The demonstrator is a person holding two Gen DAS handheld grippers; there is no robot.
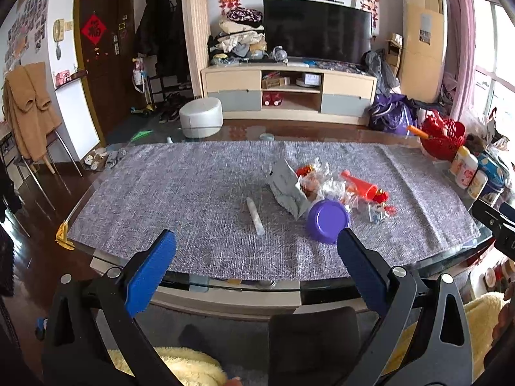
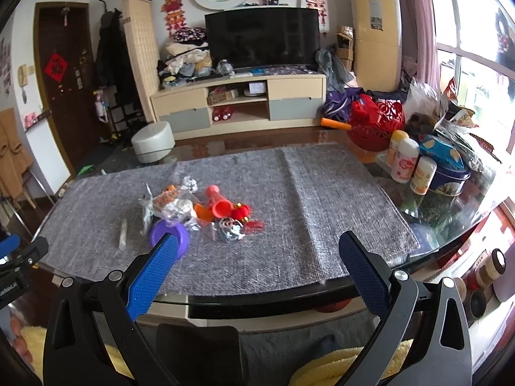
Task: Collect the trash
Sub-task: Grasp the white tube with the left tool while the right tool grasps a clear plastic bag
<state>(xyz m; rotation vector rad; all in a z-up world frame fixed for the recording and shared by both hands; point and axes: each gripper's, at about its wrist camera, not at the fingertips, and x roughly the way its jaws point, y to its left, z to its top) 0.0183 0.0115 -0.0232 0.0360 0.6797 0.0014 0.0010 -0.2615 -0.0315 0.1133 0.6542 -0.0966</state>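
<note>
Both grippers hover at the near edge of the glass-topped table (image 1: 225,284), nothing grasped, so this reads as the approach step before the first pickup; left gripper (image 1: 257,241) has its blue-padded jaws spread wide and empty, right gripper (image 2: 259,243) likewise spread and empty. The trash sits mid-table on the grey woven cloth mat (image 1: 180,186): a crumpled grey foil pouch (image 1: 286,188) touching a heap of clear crinkly plastic wrappers (image 1: 317,177), a red-orange plastic horn-shaped toy (image 1: 360,186) lying on its side just beside them, small red scraps (image 1: 384,204) at the right fringe, and a purple round plastic bowl (image 1: 327,222) tipped at the near side of the heap, touching the pouch. A thin clear plastic tube (image 1: 256,215) lies alone, a little left of the pile. Whether the bowl is the collecting vessel or just more trash, cannot tell; no bin shows in either view. Far right of the table hold a red openwork plastic basket (image 2: 376,122) and white pill bottles (image 2: 404,160), apparently not part of the job. Next move probably calls for one gripper to reach forward over the mat, drop onto a single piece, likely the lone tube or the bowl nearest, and close; wrappers are light and slippery, so pinch low and square
</note>
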